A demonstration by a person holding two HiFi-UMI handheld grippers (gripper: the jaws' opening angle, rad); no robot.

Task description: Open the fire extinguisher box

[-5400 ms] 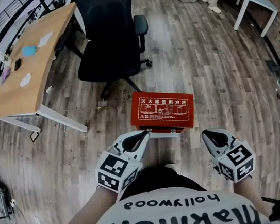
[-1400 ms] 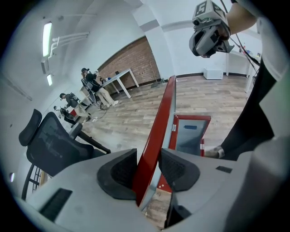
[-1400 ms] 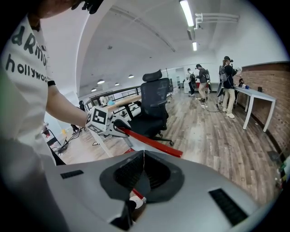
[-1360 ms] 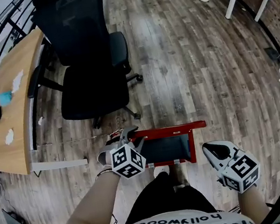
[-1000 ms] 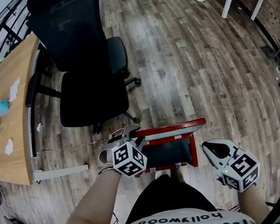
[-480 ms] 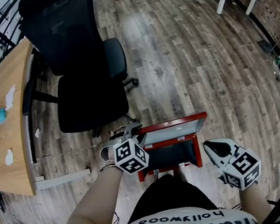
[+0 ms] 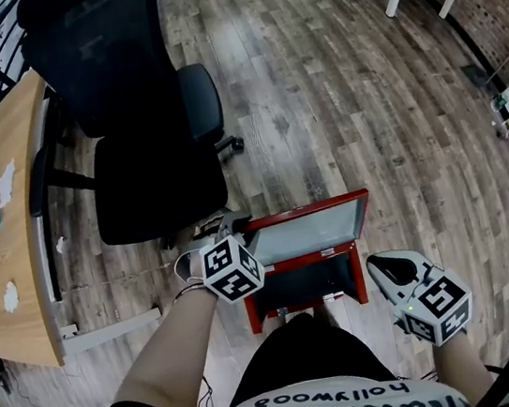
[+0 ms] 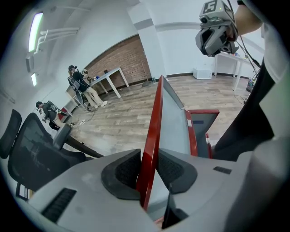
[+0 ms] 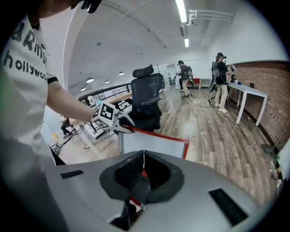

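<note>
lid (image 7: 308, 231): tipped further back | left gripper (image 8: 147, 168): tightening, pinches lid edge | right gripper (image 9: 143, 170): jaws together, empty | box (image 7: 296, 260): nearly open

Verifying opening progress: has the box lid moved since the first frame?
Yes. Flat on the box then, the lid now stands swung up off it, tilted back toward the office chair.

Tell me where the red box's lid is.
In the head view the lid stands raised at lower centre, above the box, lower right of the black chair; the jaws of the left gripper have just closed further on its left edge.
</note>
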